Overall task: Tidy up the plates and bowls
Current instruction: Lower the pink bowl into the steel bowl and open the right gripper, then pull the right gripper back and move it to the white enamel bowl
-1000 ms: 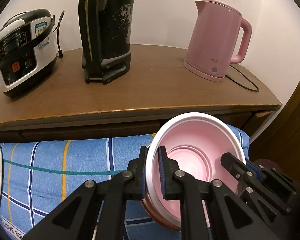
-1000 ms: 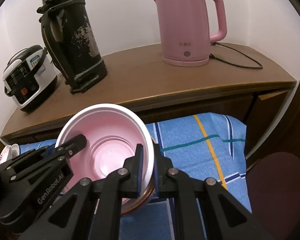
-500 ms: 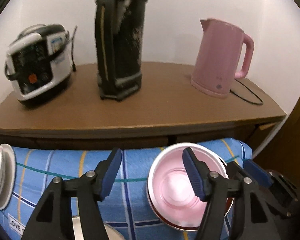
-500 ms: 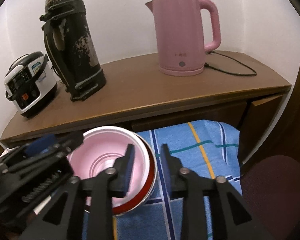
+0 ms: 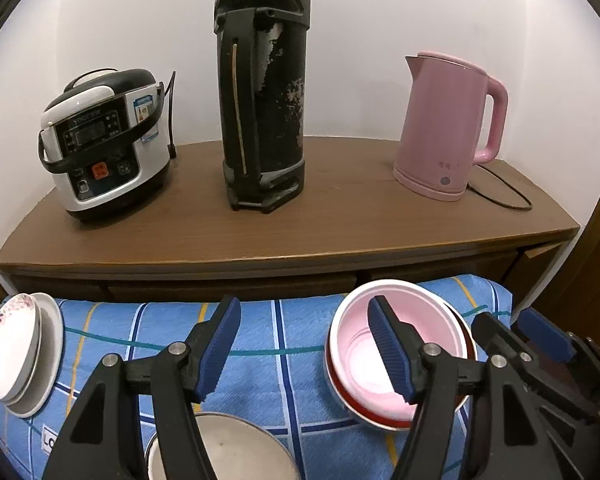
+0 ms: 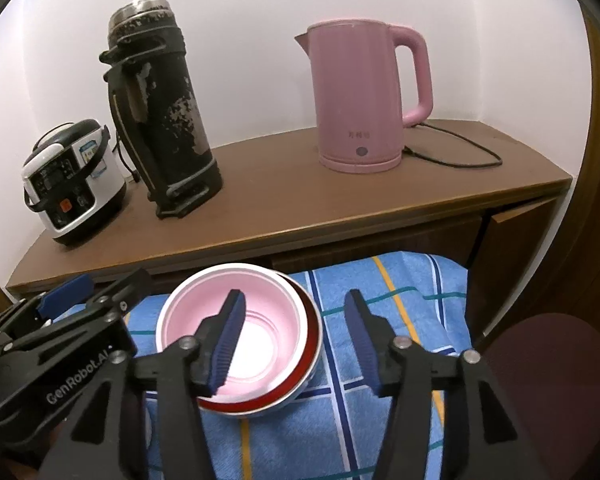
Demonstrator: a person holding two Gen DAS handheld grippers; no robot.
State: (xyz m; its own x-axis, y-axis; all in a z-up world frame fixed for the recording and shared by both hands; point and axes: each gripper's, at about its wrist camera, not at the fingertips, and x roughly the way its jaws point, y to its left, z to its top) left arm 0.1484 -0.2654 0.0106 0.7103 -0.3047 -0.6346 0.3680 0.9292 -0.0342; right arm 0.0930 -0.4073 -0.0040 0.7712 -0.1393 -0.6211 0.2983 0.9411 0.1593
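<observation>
A pink bowl [image 5: 356,360] [image 6: 260,308] sits nested in a red-rimmed bowl [image 5: 374,420] [image 6: 310,364] on the blue checked cloth [image 5: 284,364]. My left gripper [image 5: 304,350] is open above the cloth, with its right finger over the bowl's inside and its left finger clear of it. My right gripper [image 6: 296,340] hangs over the bowl's right rim with its jaws opening, and the pads do not touch the rim. Stacked white plates [image 5: 16,352] lie at the cloth's left end. A pale bowl [image 5: 228,448] shows below the left gripper.
Behind the cloth stands a wooden sideboard [image 5: 340,224] carrying a rice cooker [image 5: 104,140], a tall black flask [image 5: 260,92] and a pink kettle [image 5: 448,128] with its cord. A dark red stool [image 6: 548,380] stands to the right of the cloth.
Both grippers were shut on the pink bowl's rim. They have let go, opened, and drawn up and back. The bowl now rests in the red-rimmed bowl.
</observation>
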